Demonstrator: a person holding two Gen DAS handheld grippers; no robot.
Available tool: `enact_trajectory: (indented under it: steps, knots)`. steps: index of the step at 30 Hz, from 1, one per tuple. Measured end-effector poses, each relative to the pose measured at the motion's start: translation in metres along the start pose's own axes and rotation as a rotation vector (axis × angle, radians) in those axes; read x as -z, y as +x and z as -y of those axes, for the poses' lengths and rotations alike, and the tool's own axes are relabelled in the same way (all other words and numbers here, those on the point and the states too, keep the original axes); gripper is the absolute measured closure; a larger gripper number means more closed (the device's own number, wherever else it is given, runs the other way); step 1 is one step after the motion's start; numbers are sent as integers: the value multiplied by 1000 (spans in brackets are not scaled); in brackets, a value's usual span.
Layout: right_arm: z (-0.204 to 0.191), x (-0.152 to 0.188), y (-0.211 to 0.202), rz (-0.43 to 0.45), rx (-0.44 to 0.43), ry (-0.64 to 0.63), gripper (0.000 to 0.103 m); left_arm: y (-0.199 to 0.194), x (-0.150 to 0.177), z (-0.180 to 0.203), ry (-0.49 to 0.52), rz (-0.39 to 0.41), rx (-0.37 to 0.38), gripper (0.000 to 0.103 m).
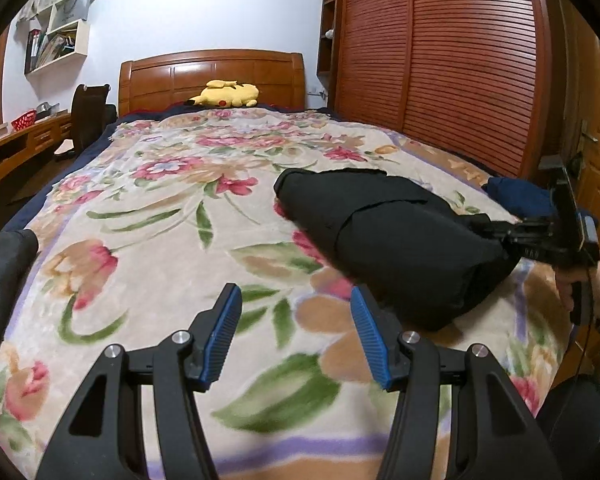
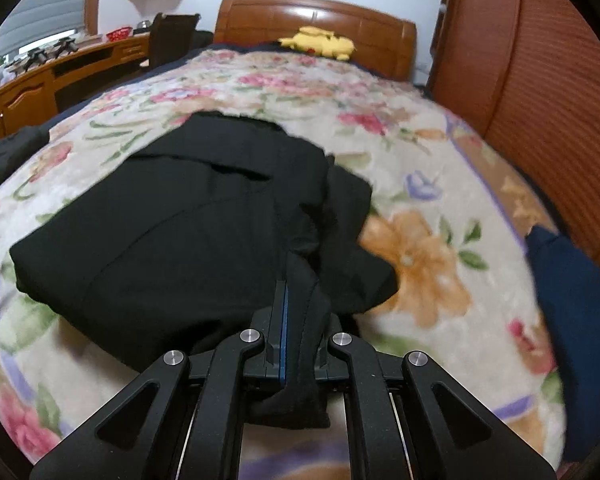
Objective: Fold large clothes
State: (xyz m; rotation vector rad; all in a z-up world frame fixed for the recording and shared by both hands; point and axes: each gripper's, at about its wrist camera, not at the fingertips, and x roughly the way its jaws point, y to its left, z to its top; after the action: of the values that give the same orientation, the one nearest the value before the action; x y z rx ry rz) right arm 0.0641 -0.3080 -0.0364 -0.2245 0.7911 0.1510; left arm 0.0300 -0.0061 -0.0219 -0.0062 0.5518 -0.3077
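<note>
**Black garment bunched near the bed's right edge, right gripper holding its hem**

The black garment (image 2: 172, 232) lies partly folded on the floral blanket (image 1: 172, 240), toward the bed's right edge and foot. It looks soft, limp and fairly bulky, likely to sag and slide unless taken by an edge or corner. The right gripper (image 2: 296, 320) is clamped on a fold of its near edge. The left gripper (image 1: 296, 332) hovers beside it, jaws apart and empty. No containers sit on the bed.
</note>
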Motion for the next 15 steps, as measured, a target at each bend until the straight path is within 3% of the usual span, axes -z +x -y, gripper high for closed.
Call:
enact_trajectory:
  steps: [4,7,9,12,15]
  knots:
    - [1,-1,-5,-3,11,18,93,7,-3,6,-2,1,5,47]
    - [2,-7,-15,7,45,17,70,10,-4,9,2,0,9,47]
    - [5,-11,-27,42,41,32,48,11,-5,12,6,2,10,47]
    - [7,-21,-46,102,47,49,38,13,-6,14,6,4,10,47]
    - [0,-31,-56,134,15,36,37,13,-7,14,7,1,8,47]
